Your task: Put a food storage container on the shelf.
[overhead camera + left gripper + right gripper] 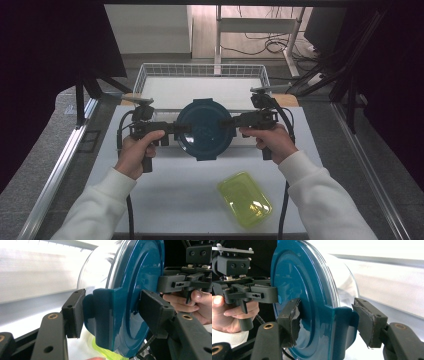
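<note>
Your left tongs (172, 129) and right tongs (231, 121) point inward, level, each clamped on a latch tab of the teal-lidded container (205, 129), above the desk (165, 185), beside the wire basket (200, 70).

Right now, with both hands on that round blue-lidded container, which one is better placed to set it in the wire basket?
Neither alone: the left hand-held gripper and right hand-held gripper clamp opposite lid tabs of the round container, and it sits evenly between them before the wire basket. Both probably should carry it together.

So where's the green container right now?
High view: the green container lies on the white table at lower right, nearer the person than the held blue-lidded tub.
</note>
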`<state>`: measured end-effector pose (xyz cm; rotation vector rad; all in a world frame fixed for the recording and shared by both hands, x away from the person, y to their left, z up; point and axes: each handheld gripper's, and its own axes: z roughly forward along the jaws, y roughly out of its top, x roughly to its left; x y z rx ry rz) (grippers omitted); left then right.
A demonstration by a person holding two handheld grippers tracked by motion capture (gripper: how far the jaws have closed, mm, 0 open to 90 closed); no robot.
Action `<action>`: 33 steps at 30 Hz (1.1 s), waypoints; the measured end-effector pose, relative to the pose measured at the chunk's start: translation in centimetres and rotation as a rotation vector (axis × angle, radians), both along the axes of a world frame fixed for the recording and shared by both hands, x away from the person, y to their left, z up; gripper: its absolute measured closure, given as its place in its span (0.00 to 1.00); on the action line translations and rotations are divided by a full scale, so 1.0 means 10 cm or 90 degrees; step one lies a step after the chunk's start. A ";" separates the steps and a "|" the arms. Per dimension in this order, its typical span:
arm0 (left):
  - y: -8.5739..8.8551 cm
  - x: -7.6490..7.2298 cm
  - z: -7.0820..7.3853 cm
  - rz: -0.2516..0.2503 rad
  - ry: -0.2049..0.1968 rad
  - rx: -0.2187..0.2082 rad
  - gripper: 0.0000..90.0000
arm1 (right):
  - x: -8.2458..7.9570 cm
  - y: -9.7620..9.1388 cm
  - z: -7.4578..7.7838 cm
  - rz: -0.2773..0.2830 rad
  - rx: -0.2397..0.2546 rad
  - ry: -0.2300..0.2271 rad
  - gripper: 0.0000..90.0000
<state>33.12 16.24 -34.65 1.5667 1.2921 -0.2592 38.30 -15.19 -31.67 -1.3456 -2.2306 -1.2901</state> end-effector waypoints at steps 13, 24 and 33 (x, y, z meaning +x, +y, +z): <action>0.07 0.21 0.31 -0.002 -0.023 -0.009 0.45 | 0.17 0.07 0.35 -0.001 -0.002 -0.028 0.45; 0.05 0.45 0.49 -0.007 -0.034 -0.015 0.45 | 0.37 0.03 0.57 -0.005 -0.006 -0.038 0.45; 0.08 0.79 0.49 -0.003 -0.013 -0.025 0.46 | 0.70 0.05 0.58 -0.013 0.002 -0.033 0.45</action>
